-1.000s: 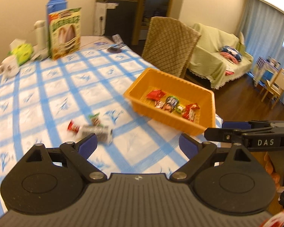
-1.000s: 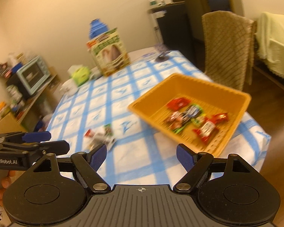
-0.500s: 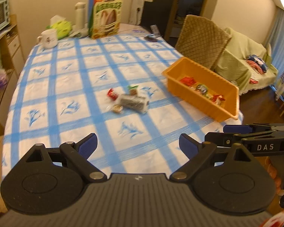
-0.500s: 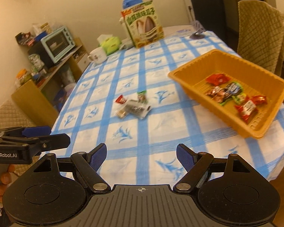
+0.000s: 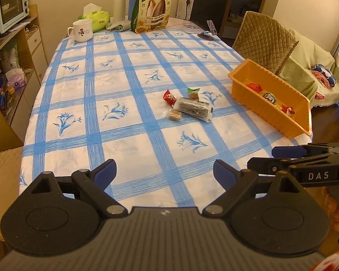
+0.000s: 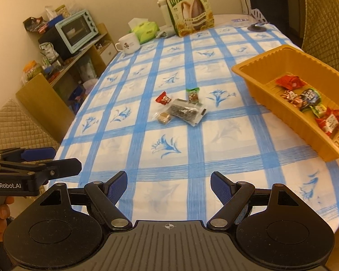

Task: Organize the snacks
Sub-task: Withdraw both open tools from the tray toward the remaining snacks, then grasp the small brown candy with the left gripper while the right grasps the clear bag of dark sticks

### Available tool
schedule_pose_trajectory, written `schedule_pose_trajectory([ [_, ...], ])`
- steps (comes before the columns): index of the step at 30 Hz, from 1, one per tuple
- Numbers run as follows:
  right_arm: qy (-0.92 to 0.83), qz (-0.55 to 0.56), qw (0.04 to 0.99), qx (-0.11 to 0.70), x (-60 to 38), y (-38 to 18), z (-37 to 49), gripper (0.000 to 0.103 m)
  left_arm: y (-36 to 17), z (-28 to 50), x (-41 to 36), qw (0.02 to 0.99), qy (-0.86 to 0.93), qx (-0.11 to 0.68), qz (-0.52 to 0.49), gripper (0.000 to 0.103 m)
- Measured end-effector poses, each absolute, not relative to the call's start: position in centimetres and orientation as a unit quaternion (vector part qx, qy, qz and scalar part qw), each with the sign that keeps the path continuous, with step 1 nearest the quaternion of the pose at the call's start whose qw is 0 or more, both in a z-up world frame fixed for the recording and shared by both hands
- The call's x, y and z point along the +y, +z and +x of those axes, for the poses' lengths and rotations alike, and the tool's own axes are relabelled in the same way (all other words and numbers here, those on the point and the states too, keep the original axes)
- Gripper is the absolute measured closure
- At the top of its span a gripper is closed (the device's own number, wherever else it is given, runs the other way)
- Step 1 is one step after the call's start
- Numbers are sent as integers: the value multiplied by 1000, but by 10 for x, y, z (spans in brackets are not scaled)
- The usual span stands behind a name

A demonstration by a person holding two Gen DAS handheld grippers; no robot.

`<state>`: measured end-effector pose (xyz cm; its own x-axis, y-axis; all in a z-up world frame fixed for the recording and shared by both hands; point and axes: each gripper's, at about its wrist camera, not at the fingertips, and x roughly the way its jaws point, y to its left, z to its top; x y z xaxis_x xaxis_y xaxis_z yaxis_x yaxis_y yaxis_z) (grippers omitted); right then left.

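Loose snacks lie mid-table: a clear pack of dark seeds (image 5: 194, 109) (image 6: 185, 111), a red candy (image 5: 169, 96) (image 6: 163, 98), a green-topped packet (image 5: 193, 92) (image 6: 193, 94) and a brown sweet (image 5: 175, 115) (image 6: 163, 118). An orange basket (image 5: 298, 122) (image 6: 266, 78) at the right edge holds several wrapped snacks (image 6: 314, 103). My left gripper (image 5: 164, 174) is open and empty above the near table edge. My right gripper (image 6: 168, 186) is open and empty, also at the near edge. Each gripper shows in the other's view.
A large sunflower-seed bag (image 5: 153, 6) (image 6: 189, 11), a white mug (image 5: 81, 31) (image 6: 128, 43), a tissue pack (image 5: 97, 19) and a thermos (image 5: 119, 2) stand at the far end. A quilted chair (image 5: 263, 43) is behind the basket. A shelf with a toaster oven (image 6: 75, 30) is left.
Both grippers have pulled back and away from the basket toward the near table edge, so the whole table shows. Both stay open and empty. The snacks have not moved.
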<state>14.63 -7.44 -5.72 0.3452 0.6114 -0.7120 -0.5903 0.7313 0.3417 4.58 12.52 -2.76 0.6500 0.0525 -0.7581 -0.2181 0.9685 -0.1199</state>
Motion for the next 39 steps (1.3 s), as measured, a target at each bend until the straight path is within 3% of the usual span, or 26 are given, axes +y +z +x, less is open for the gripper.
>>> schedule_pose_trajectory([
  [17,339,9,831,440,-43,-77,190,23,-55,102,144,900,42,428,-67,18],
  [39,303,21,853,424,-30,-93,255,29,-113,213,143,897,-34,441,-24,45],
])
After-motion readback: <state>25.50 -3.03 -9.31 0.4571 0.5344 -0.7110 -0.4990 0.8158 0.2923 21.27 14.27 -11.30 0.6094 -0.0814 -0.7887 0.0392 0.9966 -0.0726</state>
